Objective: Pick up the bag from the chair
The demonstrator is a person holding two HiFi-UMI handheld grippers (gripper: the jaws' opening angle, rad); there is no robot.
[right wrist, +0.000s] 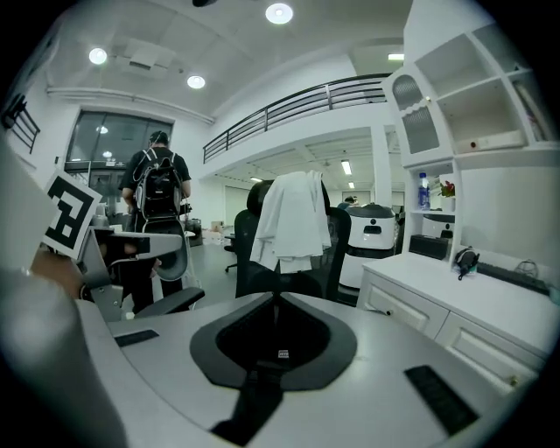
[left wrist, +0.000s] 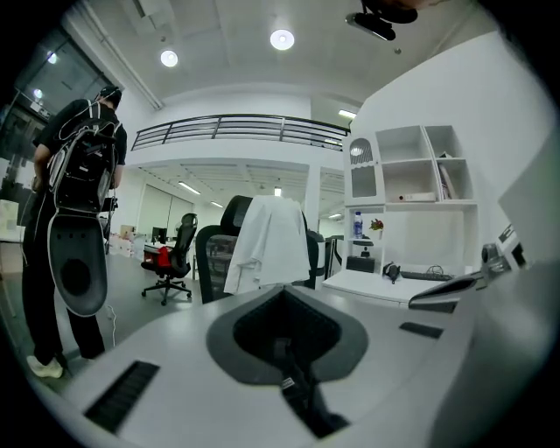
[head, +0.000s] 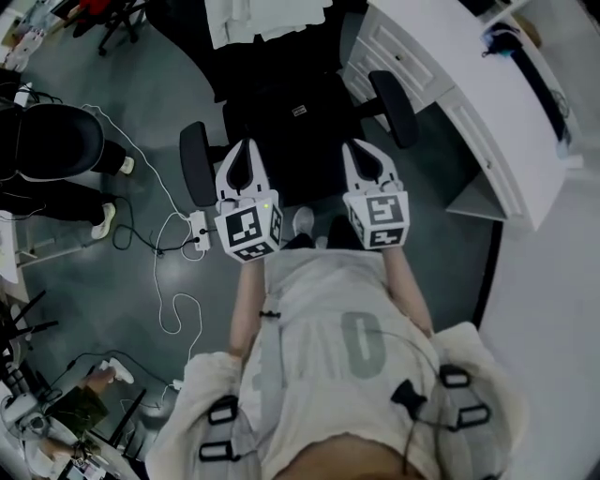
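A black bag (head: 298,117) with a small white label lies on the seat of a black office chair (head: 199,161); it is hard to tell apart from the dark seat. A white coat (head: 267,19) hangs over the chair's back. Both grippers are held side by side above the seat's near edge, apart from the bag. My left gripper (head: 246,143) and my right gripper (head: 361,145) are shut and hold nothing. In the left gripper view the chair and coat (left wrist: 267,241) stand straight ahead; the right gripper view shows the coat (right wrist: 289,219) too, and the jaws hide the seat.
A white desk with drawers (head: 450,94) stands right of the chair. A person in black with a backpack (left wrist: 79,175) stands to the left. A power strip and white cable (head: 199,230) lie on the floor. Another black chair (head: 56,141) is further left.
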